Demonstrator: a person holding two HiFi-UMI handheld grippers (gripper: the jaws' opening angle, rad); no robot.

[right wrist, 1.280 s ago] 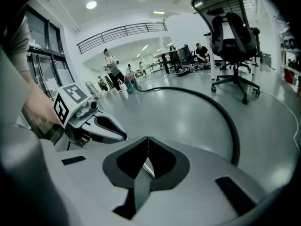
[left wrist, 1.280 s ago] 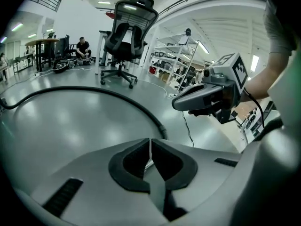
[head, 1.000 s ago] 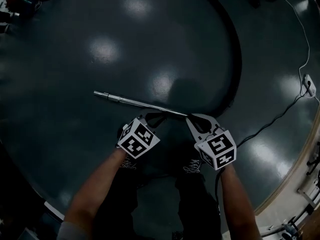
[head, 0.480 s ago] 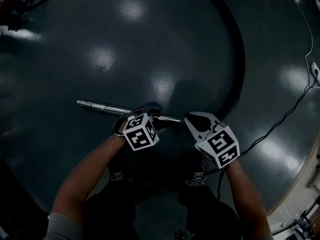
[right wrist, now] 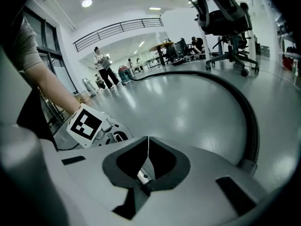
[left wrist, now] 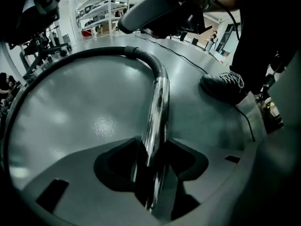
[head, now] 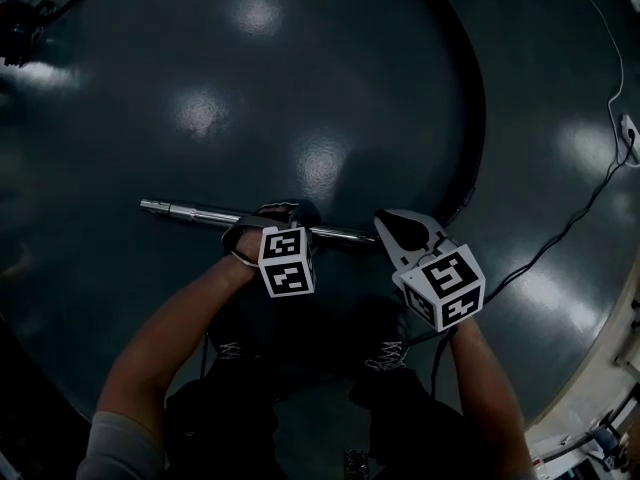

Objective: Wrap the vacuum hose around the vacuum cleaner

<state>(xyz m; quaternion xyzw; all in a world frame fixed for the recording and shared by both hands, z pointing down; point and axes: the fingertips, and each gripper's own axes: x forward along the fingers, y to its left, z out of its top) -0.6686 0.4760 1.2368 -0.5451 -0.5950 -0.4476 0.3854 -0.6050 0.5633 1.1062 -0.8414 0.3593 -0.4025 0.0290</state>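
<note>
The left gripper (head: pixel 288 213) has sunk and rolled over the chrome metal vacuum tube (head: pixel 195 211), its jaws just closing onto it. It points steeply down; the right gripper (head: pixel 386 226), also lower and slanted, is clamped on the tube's end. Beyond, the black ribbed vacuum hose (head: pixel 478 118) curves across the dark glossy floor (head: pixel 250 98)

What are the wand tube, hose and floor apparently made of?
The wand tube looks like polished, likely chromed metal: mirror-like streaks. The hose seems black ribbed plastic: fine ridges. The floor has a smooth glossy coating, perhaps epoxy: lamp glare.
</note>
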